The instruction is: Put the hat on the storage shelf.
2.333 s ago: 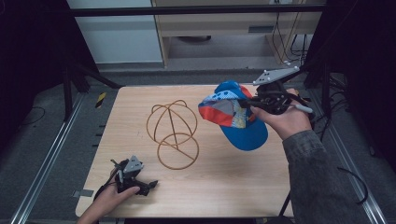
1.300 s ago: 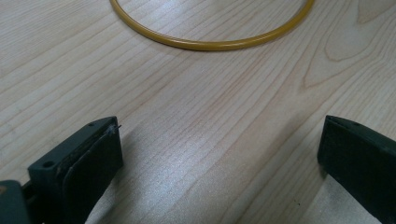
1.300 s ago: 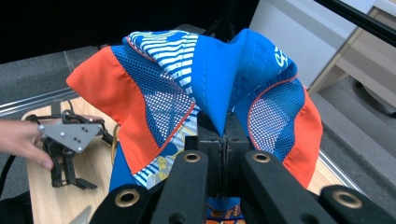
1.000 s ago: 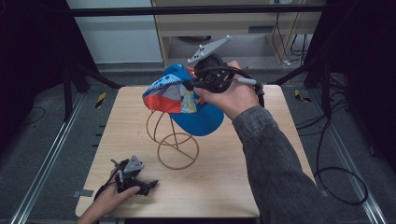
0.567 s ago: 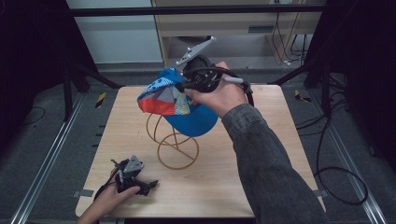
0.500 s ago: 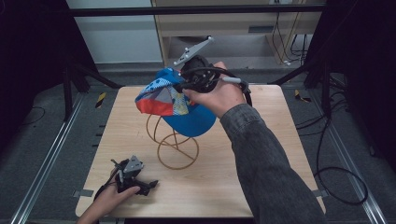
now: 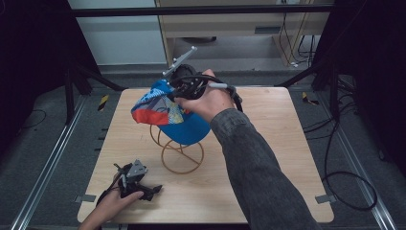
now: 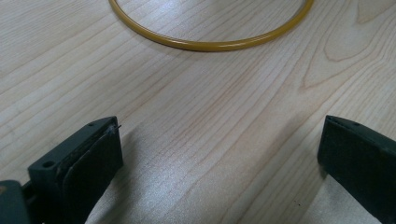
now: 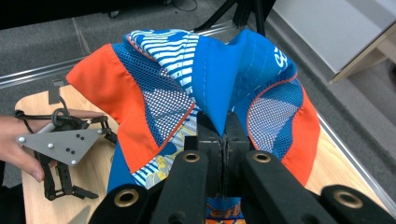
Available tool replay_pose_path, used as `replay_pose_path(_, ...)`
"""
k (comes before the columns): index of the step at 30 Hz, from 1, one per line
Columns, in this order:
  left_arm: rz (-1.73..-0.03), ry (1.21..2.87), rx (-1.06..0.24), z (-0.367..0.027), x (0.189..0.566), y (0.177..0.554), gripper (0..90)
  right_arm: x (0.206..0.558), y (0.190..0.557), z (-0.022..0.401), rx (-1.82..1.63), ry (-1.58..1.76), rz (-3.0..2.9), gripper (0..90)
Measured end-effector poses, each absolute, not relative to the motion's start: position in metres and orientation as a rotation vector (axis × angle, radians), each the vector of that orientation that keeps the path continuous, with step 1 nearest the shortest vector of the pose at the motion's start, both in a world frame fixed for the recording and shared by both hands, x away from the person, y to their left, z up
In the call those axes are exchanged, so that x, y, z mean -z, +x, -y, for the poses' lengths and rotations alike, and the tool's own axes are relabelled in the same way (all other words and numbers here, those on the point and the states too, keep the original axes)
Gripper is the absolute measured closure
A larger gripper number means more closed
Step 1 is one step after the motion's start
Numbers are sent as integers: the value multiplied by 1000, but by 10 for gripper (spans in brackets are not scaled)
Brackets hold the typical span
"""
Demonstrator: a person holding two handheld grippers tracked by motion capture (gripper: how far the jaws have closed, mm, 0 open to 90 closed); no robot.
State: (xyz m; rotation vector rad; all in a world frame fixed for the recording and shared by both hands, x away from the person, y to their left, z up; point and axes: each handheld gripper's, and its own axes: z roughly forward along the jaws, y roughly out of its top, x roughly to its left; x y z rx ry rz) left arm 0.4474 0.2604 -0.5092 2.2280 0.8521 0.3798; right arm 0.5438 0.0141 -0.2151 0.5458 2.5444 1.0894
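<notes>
Two grippers are in play, and we are watching the right gripper (image 7: 178,91) do all the work. It holds a blue and orange cap (image 7: 165,112) over the gold wire hat stand (image 7: 181,152), which stands near the middle of the table (image 7: 282,143). In the high view the cap's crown appears to sit over the upper loops of the stand, though whether it rests on the wire we cannot tell. So by our reckoning the carry is done; what is left is to seat the cap squarely and let go.

In the right gripper view the jaws stand pinched tight together, with a fold of the cap's blue fabric (image 9: 215,93) caught between the pads. That is a firm hold on cloth, nothing else.

Over at the near left corner, the left gripper (image 7: 139,184) lies on the wood in the person's left hand (image 7: 107,208). Its jaws stand wide apart with bare table between them, and the stand's base ring (image 8: 210,42) curves just ahead, untouched.
</notes>
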Motion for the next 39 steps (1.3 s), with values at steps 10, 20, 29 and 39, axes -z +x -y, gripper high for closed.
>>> replay_pose_path(10, -850, 2229, -380, -260, 509, 448, 0, 224, 550, -27, -1078, 552, -2567, 889)
replay_pose_path(20, -849, 2228, -380, -260, 509, 448, 0, 229, 551, -35, -1078, 545, -2580, 870)
replay_pose_path(29, -850, 2229, -380, -260, 509, 448, 0, 230, 551, -34, -1088, 552, -2583, 826)
replay_pose_path(39, -851, 2228, -379, -260, 509, 448, 0, 233, 549, -38, -1111, 561, -2587, 674)
